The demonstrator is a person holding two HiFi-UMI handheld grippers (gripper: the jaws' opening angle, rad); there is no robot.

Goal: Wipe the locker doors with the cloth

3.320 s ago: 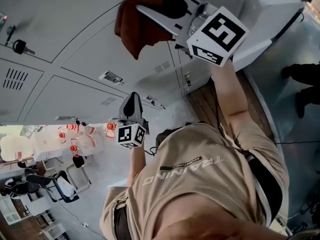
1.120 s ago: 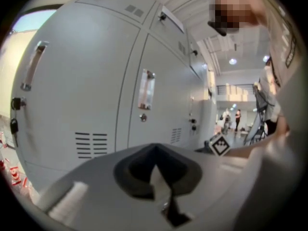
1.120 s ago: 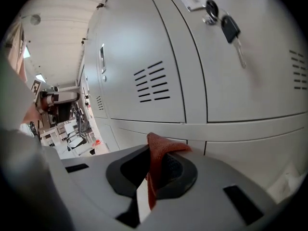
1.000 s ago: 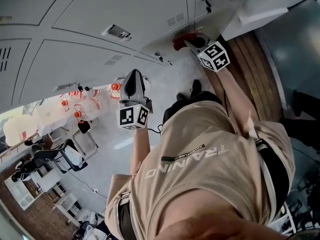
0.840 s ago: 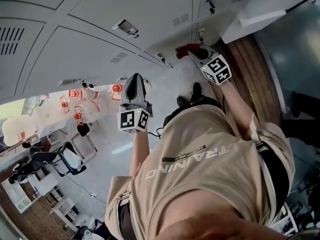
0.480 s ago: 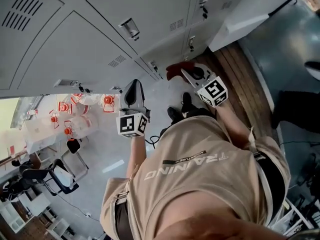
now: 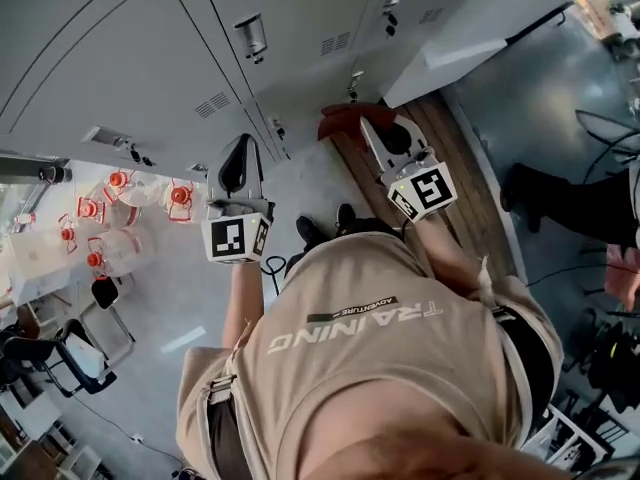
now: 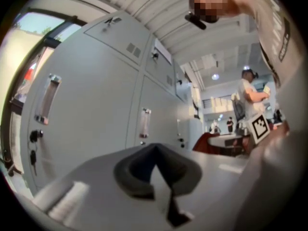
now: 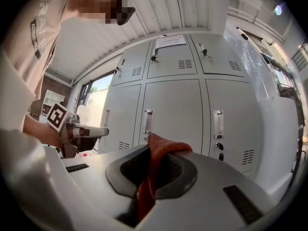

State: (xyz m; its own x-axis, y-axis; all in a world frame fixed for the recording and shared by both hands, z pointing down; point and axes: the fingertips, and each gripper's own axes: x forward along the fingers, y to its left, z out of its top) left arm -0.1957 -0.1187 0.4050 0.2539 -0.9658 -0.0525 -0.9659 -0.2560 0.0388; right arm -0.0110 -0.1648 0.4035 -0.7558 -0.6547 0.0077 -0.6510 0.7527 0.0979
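Two grippers are pointing toward the grey lockers (image 7: pixel 150 58) in the head view. At the left, the left gripper (image 7: pixel 240 150) is hovering over the pale floor (image 7: pixel 190 308), just off the lowest lockers. Its jaws are lying pressed together with nothing between them, as its own view is showing. Further right, the right gripper (image 7: pixel 372 128) is clamping a red cloth (image 7: pixel 340 120) — the cloth is bunching out past the jaw tips, low by the foot of the lockers and above a strip of wooden planks (image 7: pixel 468 193). In the right gripper view the cloth is rising between the jaws in a fold and trailing down behind them. The doors (image 9: pixel 178 109) are standing ahead of it, each with an upright handle (image 9: pixel 148 120) and a vent. Whether the cloth is touching a door I cannot tell. Below the grippers the wearer's beige shirt (image 7: pixel 380 348) is filling the frame. At the far right, another person's dark legs (image 7: pixel 580 208) are standing on the floor.
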